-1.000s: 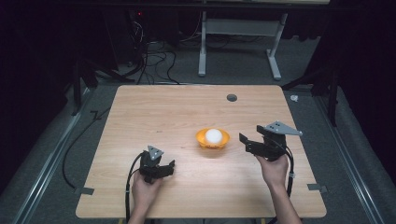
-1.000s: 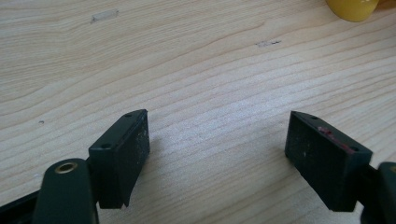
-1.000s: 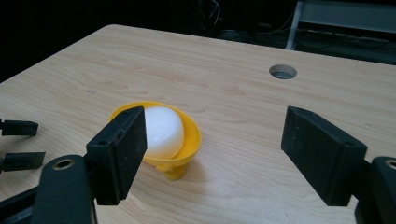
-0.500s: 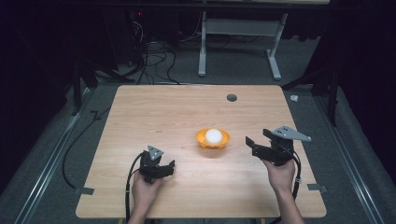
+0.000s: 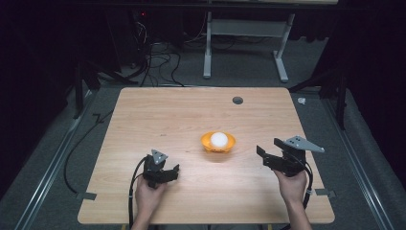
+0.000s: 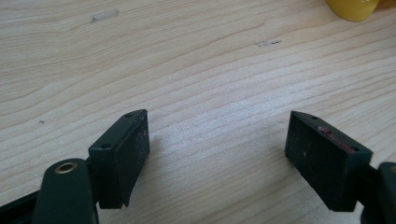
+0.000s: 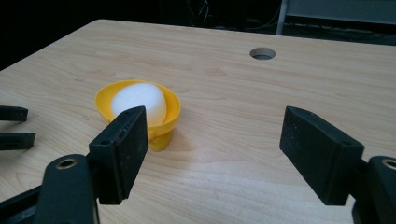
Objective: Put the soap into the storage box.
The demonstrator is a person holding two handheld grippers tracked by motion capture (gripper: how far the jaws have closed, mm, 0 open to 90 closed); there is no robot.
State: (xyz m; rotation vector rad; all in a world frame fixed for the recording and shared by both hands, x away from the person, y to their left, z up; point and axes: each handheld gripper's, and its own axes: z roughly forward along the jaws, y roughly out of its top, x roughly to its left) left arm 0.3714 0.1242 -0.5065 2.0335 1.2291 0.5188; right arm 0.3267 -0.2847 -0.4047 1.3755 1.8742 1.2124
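Sitting mid-table is the white egg in its small yellow plastic egg cup, well apart from both my tools. My right gripper has its jaws apart with nothing between them, though they've just been closing. My left gripper rests gaping and empty on the light wooden table. That cup looks tippy, so a sideways nudge could roll the egg out.
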